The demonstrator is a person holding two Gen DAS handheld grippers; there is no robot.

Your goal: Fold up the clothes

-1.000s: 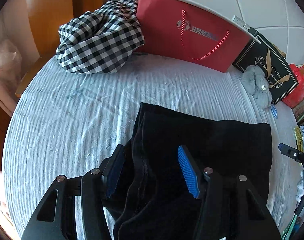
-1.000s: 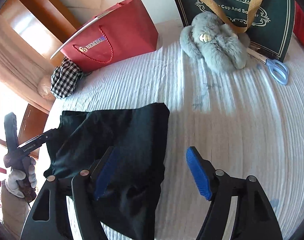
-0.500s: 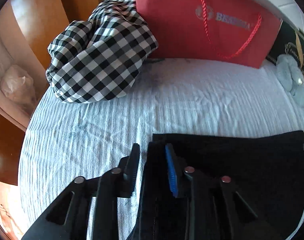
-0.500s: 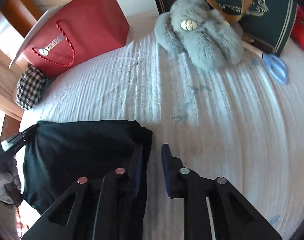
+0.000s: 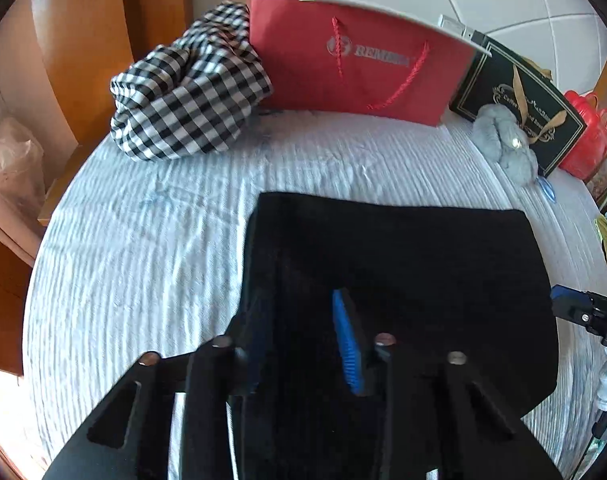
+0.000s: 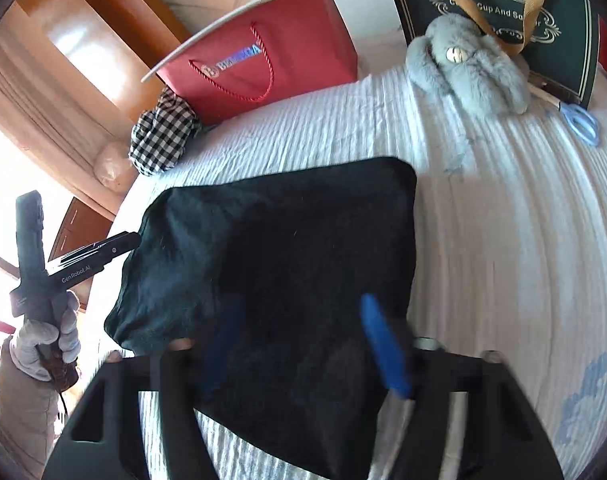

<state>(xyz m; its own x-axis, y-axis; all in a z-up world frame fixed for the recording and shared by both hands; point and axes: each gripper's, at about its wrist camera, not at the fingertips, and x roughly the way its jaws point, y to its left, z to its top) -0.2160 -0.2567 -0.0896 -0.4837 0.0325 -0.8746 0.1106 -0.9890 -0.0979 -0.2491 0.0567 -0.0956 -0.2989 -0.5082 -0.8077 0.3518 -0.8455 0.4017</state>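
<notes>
**Two grippers, one black garment, and a crowded bed**

Both grippers hover over the black garment (image 5: 403, 264), which lies as a flat, roughly rectangular shape on the pale striped bed (image 5: 151, 248), on the near side of the red gift bag (image 5: 355, 60). The left gripper (image 5: 303, 344) is parted about halfway over the garment's left edge; the right gripper (image 6: 303, 344) is spread wider over its right part. Neither has cloth pinched, as far as I can see.

My guess at what could go wrong: the fabric looks layered at that left edge, so a pinch might catch only the top layer and drag the stack crooked — or bunch the bedsheet too.

Around the red bag: a checked cloth (image 5: 183, 100) heaped to its left, a dark gift bag (image 6: 503, 12) and grey furry thing (image 6: 471, 68) to its right, scissors (image 6: 579, 120) beyond those. Nothing blocks the garment itself.
</notes>
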